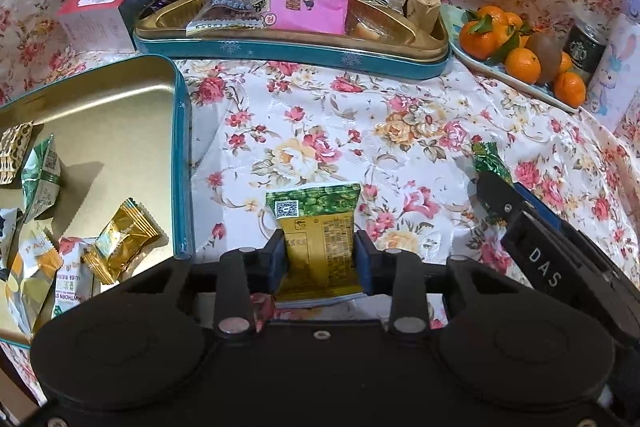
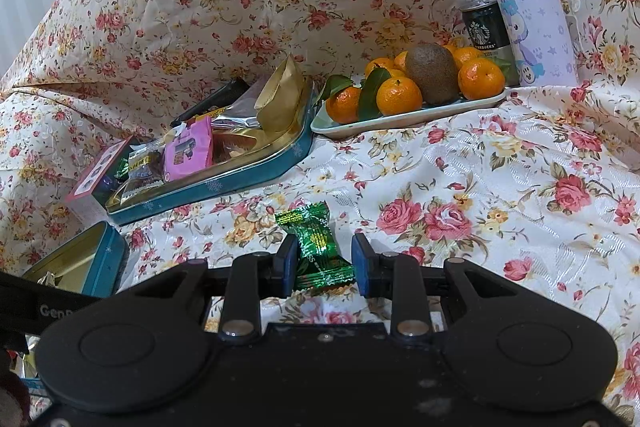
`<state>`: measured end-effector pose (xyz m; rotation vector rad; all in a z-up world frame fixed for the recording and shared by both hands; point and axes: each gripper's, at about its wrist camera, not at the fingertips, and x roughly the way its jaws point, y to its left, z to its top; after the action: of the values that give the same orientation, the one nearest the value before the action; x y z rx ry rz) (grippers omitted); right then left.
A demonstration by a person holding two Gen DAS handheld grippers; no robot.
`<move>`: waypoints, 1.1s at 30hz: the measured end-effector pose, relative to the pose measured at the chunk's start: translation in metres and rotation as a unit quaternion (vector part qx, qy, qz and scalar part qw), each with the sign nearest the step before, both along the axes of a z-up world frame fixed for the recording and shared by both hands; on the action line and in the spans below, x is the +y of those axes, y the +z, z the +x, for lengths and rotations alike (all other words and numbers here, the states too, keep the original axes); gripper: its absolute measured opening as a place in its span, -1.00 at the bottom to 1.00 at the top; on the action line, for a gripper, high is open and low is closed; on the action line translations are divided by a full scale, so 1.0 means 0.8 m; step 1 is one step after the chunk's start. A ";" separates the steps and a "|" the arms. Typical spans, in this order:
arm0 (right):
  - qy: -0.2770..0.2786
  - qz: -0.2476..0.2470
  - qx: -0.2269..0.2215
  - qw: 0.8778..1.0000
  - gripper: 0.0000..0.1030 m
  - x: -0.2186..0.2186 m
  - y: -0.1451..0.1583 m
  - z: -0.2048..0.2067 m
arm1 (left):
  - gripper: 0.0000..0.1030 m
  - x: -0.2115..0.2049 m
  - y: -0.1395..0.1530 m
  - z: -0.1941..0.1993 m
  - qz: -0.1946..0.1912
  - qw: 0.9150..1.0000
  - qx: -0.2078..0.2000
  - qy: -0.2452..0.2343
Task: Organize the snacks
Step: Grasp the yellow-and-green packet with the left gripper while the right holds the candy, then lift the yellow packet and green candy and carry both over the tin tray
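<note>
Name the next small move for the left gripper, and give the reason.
Probably carry it sideways over the open teal tin and let go. The left gripper has its jaws on both sides of the green-and-gold snack packet, seemingly gripping it, and that tin beside it already holds loose wrapped snacks, with bare floor free.

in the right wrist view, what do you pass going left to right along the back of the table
pink-topped box → teal tin tray of snacks → plate of mandarins and a kiwi → starbucks can → purple rabbit bottle
</note>
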<state>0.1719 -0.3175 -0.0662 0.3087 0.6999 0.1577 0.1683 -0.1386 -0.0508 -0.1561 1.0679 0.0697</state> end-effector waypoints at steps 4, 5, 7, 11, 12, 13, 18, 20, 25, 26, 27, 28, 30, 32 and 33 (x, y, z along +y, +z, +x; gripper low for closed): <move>0.000 0.000 0.000 1.000 -0.42 0.000 0.000 0.000 | -0.22 -0.001 0.002 -0.009 0.000 1.000 0.003 -0.016; 0.001 0.000 0.000 1.000 -0.42 0.000 0.000 0.000 | -0.22 -0.003 0.002 -0.014 0.003 1.000 0.003 -0.021; 0.001 -0.001 0.000 1.000 -0.42 0.000 0.000 0.000 | -0.22 -0.005 0.002 -0.023 0.008 1.000 0.002 -0.030; 0.001 -0.014 0.001 1.000 -0.43 0.004 0.001 0.000 | -0.20 -0.007 0.001 -0.035 0.014 0.999 -0.003 -0.039; 0.003 -0.021 0.002 1.000 -0.43 0.006 0.002 0.001 | -0.20 -0.007 0.001 -0.035 0.016 0.999 -0.005 -0.042; 0.005 -0.031 0.002 0.999 -0.43 0.010 0.003 0.002 | -0.20 -0.008 0.001 -0.035 0.017 0.999 -0.005 -0.044; 0.020 -0.108 0.011 0.994 -0.43 0.037 0.008 0.006 | -0.20 -0.008 0.001 -0.029 0.019 0.998 0.000 -0.060; 0.026 -0.130 0.016 0.991 -0.42 0.045 0.010 0.009 | -0.19 -0.006 0.001 -0.028 0.018 0.998 0.004 -0.064; 0.032 -0.121 0.034 0.992 -0.42 0.040 0.014 0.022 | -0.19 -0.005 0.001 -0.025 0.012 0.998 0.012 -0.068; 0.038 -0.122 0.037 0.991 -0.41 0.039 0.015 0.025 | -0.19 -0.004 0.000 -0.025 0.011 0.998 0.012 -0.069; 0.046 -0.122 0.042 0.991 -0.38 0.039 0.016 0.028 | -0.19 -0.004 0.000 -0.025 0.009 0.998 0.011 -0.068; 0.053 -0.121 0.047 0.990 -0.36 0.038 0.017 0.030 | -0.19 -0.002 0.000 -0.025 0.004 0.998 0.011 -0.066; 0.060 -0.111 0.057 0.990 -0.33 0.034 0.020 0.035 | -0.19 0.000 0.001 -0.025 -0.002 0.998 0.011 -0.066; 0.067 -0.100 0.063 0.991 -0.28 0.030 0.022 0.039 | -0.19 0.003 0.001 -0.024 -0.010 0.998 0.012 -0.063; 0.071 -0.100 0.064 0.990 -0.28 0.030 0.023 0.041 | -0.19 0.003 0.001 -0.023 -0.011 0.998 0.013 -0.064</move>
<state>0.2045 -0.2932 -0.0479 0.0776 0.8586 0.2030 0.1498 -0.1358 -0.0498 -0.1066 1.1032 -0.0548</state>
